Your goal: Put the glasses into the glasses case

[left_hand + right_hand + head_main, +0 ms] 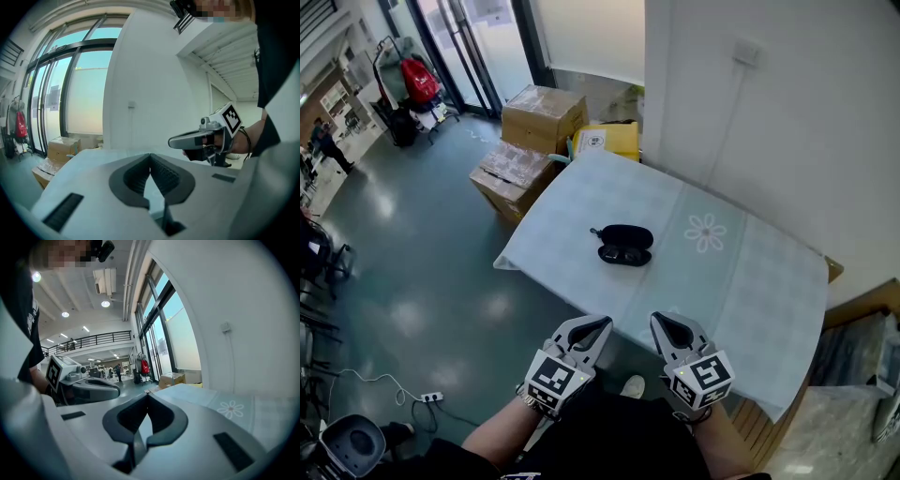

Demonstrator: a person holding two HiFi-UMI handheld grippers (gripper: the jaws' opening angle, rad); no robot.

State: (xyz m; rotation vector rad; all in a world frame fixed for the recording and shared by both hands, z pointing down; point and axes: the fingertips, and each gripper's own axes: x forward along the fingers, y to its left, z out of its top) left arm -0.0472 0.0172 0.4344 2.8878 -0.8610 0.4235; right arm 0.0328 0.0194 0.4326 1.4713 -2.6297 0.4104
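Note:
A black glasses case lies near the middle of the table, which has a pale blue cloth. Against its near side rests a dark pair of glasses with two lenses showing; whether they sit in an open half of the case is unclear. My left gripper and right gripper hover side by side over the table's near edge, well short of the case. Both are shut with nothing held. In the left gripper view the jaws meet at their tips and the right gripper shows beyond. In the right gripper view the jaws meet too.
Cardboard boxes and a yellow box stand on the floor past the table's far corner. A white wall runs along the table's right side. A flower print marks the cloth. A power strip lies on the floor at left.

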